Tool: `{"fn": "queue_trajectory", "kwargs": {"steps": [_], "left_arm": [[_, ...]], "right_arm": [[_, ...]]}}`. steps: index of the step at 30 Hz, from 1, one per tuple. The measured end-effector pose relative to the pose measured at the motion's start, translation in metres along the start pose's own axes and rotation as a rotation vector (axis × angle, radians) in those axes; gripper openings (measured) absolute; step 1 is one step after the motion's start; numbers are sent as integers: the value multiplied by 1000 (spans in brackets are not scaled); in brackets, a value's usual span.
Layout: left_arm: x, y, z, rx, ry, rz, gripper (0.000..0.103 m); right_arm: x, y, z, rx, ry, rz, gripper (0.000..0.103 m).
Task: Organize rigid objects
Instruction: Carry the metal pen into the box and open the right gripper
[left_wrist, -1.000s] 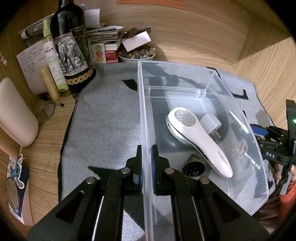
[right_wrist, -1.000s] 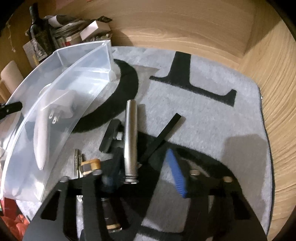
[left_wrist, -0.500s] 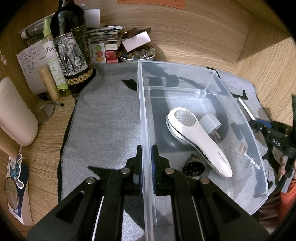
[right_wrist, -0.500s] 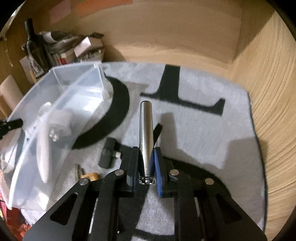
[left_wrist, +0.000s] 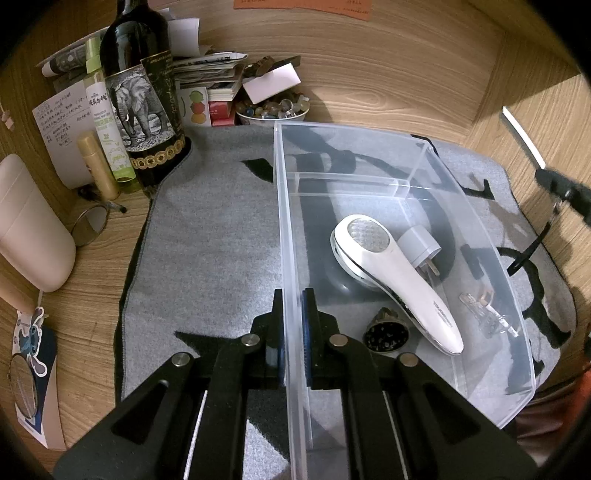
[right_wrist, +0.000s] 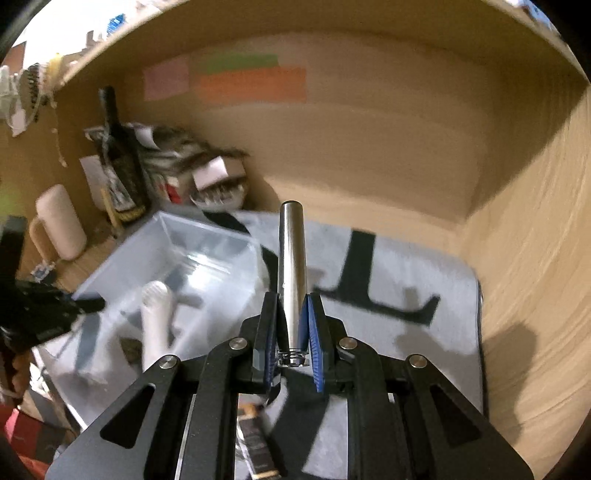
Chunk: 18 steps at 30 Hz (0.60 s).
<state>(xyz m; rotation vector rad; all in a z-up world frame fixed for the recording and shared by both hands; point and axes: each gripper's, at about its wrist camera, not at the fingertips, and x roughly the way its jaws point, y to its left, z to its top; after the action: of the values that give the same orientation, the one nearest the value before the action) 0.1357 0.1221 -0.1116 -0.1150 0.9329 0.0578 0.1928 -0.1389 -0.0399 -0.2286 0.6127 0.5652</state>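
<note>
My left gripper (left_wrist: 292, 314) is shut on the left wall of a clear plastic bin (left_wrist: 284, 221) that stands on a grey mat. In the bin lie a white handheld device (left_wrist: 391, 269), a grey plug (left_wrist: 421, 245), a dark round cap (left_wrist: 386, 330) and a small clear piece (left_wrist: 484, 308). My right gripper (right_wrist: 291, 325) is shut on a silver metal tube (right_wrist: 291, 258) and holds it lifted above the mat, to the right of the bin (right_wrist: 122, 280). The right gripper also shows at the right edge of the left wrist view (left_wrist: 561, 184).
A dark bottle (left_wrist: 140, 88), a green spray bottle (left_wrist: 103, 110), papers, and a bowl of stones (left_wrist: 273, 109) crowd the back left. A beige case (left_wrist: 29, 229) lies at the left. A grey mat with black letters (right_wrist: 406, 280) covers the desk. Wooden walls enclose back and right.
My right gripper closed on the silver tube and lifted it off the mat, tilting upward. My left gripper stayed shut on the bin wall.
</note>
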Motion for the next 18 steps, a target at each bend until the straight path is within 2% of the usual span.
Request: {"fn": "queue_trajectory", "kwargs": {"steps": [9, 18], "left_arm": [[0, 0, 0, -1, 0, -1, 7], [0, -1, 0, -3, -4, -3, 7]], "right_arm": [[-16, 41, 30, -70, -102, 80, 14], [-14, 86, 49, -144, -136, 178, 14]]}}
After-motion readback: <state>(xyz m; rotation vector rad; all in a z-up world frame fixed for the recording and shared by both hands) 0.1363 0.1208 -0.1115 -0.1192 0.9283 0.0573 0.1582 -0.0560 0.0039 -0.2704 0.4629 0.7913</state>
